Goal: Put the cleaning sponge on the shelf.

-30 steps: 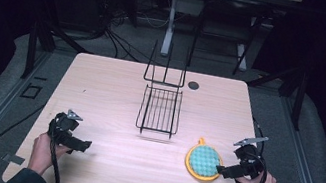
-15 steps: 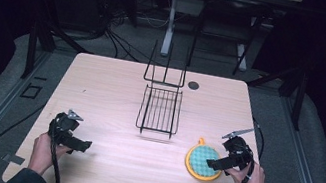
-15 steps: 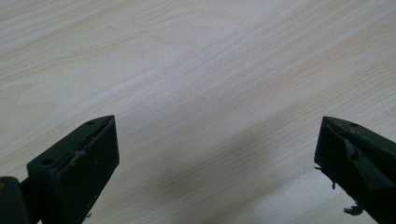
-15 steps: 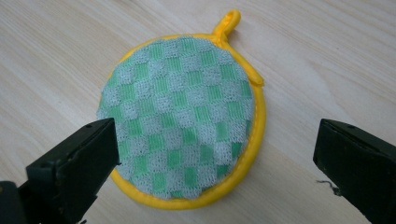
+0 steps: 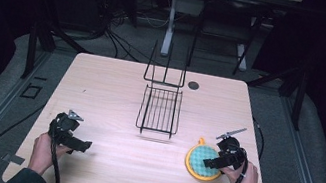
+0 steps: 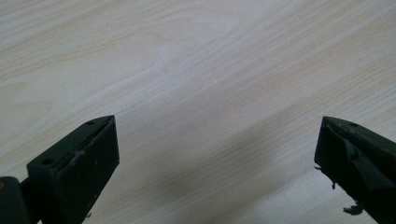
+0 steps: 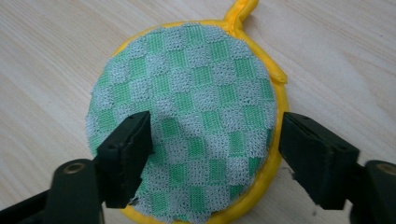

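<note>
A round pad [image 5: 203, 161] with a green-and-grey checked face, a yellow rim and a yellow loop lies flat near the table's front right. My right gripper [image 5: 216, 162] is low over the pad's right side, open. In the right gripper view the checked pad [image 7: 196, 112] spreads between and beyond the two fingers [image 7: 126, 154], one over its face, the other at its yellow rim. At the front left my left gripper [image 5: 76, 145] is open over bare wood [image 6: 201, 93], with nothing between its fingers [image 6: 79, 163].
A black wire rack [image 5: 160, 109] with an upright back stands at the table's middle, and a small dark disc [image 5: 193, 85] lies behind it to the right. Cables trail from both grippers toward the front edge of the table [image 5: 116, 88].
My right gripper has moved left from the table's right edge and come down over the checked pad. The left gripper has stayed where it was.
</note>
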Demonstrator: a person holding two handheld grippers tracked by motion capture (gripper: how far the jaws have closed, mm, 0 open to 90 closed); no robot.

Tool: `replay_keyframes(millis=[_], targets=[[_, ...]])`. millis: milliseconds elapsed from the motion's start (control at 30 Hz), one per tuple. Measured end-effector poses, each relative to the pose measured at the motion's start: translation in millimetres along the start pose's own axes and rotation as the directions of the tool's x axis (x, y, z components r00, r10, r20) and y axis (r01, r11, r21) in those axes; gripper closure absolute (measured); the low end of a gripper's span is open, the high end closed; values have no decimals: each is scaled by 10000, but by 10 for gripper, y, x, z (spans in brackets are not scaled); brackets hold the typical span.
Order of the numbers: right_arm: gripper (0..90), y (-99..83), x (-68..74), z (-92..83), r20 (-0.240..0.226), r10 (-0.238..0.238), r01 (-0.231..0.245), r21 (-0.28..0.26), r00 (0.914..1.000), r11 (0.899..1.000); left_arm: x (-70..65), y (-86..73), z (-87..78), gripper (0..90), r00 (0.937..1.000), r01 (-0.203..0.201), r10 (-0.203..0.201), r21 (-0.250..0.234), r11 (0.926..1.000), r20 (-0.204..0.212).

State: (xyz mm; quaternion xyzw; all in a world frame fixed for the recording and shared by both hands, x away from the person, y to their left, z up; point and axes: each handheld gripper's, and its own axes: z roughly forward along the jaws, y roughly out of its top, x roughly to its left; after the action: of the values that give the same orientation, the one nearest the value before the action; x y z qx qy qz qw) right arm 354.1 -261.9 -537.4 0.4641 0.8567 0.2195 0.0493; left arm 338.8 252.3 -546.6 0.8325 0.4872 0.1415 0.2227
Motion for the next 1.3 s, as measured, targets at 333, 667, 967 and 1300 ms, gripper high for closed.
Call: replay_keyframes(millis=[333, 667, 967, 1300], targets=[[486, -66, -7, 35, -55, 783, -784, -206, 9969, 9967, -4, -3, -5, 0, 10000, -37, 37, 98, 9999, -5], [730, -98, 55, 15, 330, 970, -954, -449, 9947, 9944, -9, -13, -9, 1, 10000, -1, 1, 95, 10000, -55], [831, -120, 79, -13, 562, 993, -945, -828, 9935, 9921, -10, -4, 4, 1, 10000, -19, 20, 175, 9998, -61], [856, -103, 96, -102, 512, 826, -766, -1096, 9953, 9910, 4, -13, -10, 0, 10000, -10, 10, 51, 10000, -55]])
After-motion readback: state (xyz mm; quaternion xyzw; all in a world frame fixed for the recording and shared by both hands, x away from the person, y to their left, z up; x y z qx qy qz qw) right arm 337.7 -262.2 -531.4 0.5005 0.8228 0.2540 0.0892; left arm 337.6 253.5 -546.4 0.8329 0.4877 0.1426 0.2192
